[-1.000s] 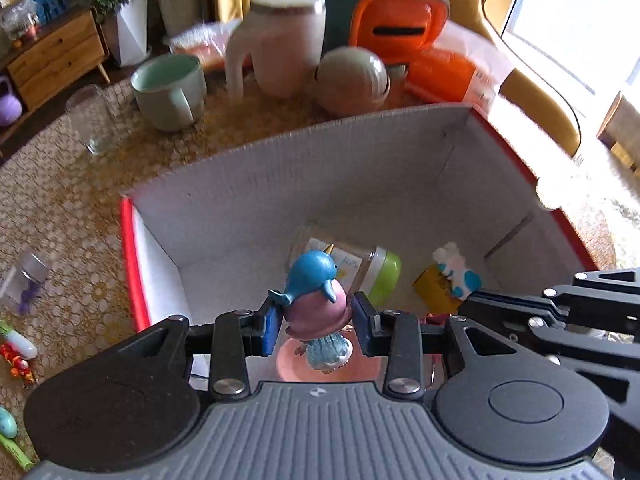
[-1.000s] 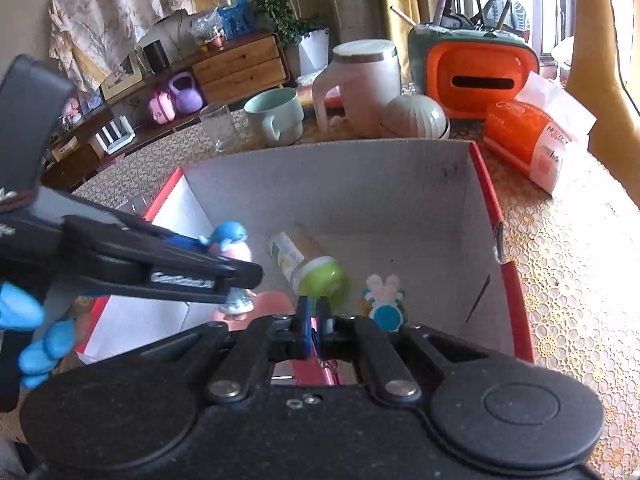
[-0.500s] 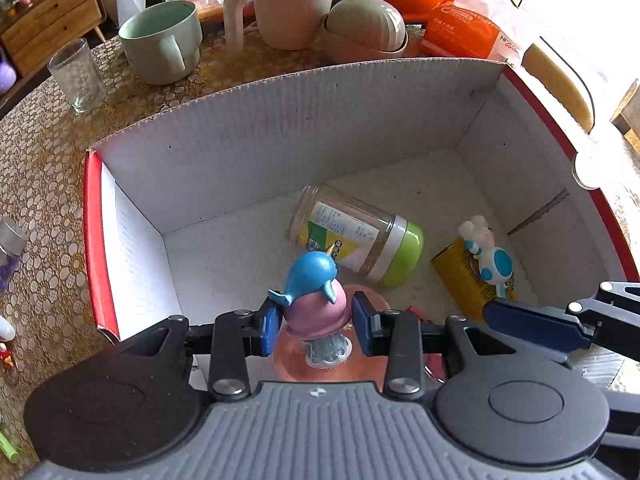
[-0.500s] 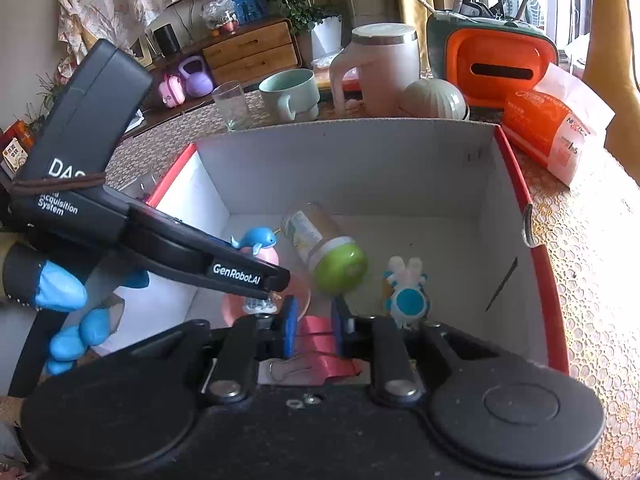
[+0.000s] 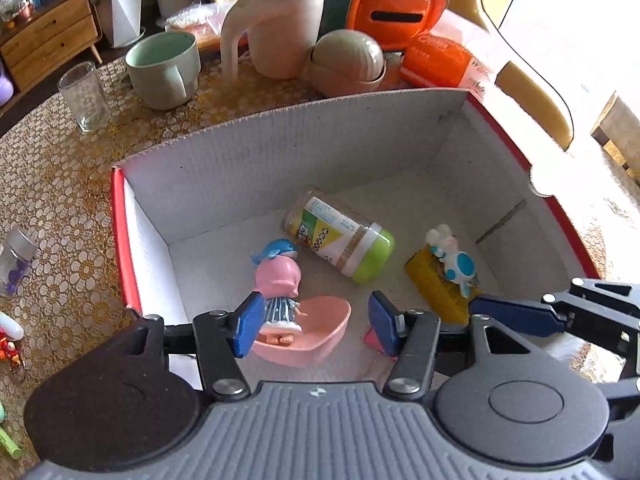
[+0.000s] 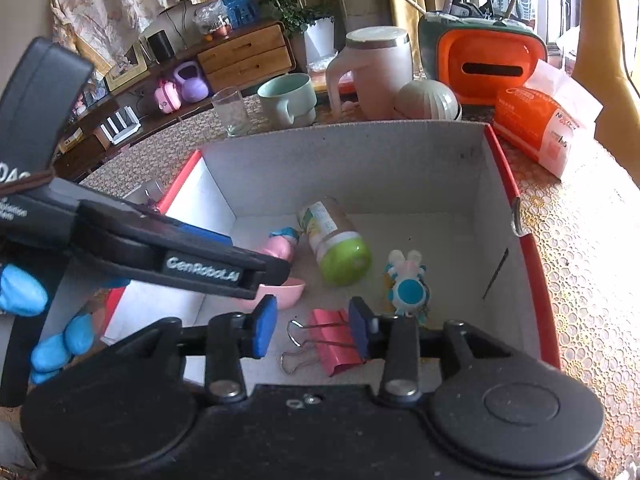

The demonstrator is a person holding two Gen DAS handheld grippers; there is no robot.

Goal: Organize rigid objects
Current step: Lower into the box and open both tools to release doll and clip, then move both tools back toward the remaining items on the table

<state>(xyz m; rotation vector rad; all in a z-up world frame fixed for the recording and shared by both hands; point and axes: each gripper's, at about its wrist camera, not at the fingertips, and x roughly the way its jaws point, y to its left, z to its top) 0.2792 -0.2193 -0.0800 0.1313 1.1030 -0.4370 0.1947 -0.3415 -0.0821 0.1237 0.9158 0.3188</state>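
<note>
The doll figurine point(image 5: 277, 280), pink-haired with a blue dolphin on its head, lies inside the red-edged cardboard box point(image 5: 280, 160), its feet in a pink dish point(image 5: 320, 332) and its head near a jar with a green lid point(image 5: 344, 240) lying on its side. The left gripper point(image 5: 314, 326) is opening; its left pad overlaps the doll's side, and contact cannot be confirmed. A pink binder clip point(image 6: 332, 340) lies on the box floor below the right gripper point(image 6: 312, 330), whose jaws are opening, the pads not pressing it. A rabbit toy point(image 6: 408, 284) rests on a yellow block nearby.
</note>
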